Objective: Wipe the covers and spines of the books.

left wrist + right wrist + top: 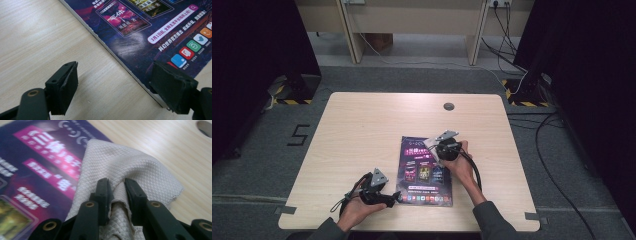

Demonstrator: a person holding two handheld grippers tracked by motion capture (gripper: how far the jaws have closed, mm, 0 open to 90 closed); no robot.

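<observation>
A pale waffle-weave cloth [130, 167] was pinched by the right gripper [117, 185] on the glossy purple magazine [424, 170], best wiped flat while the spread-jawed left gripper [115, 82] steadied its corner.

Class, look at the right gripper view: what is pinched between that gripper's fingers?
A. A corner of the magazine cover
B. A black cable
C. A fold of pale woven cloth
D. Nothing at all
C: the right gripper has a bunched fold of the cloth between its fingers, over the magazine.
</observation>
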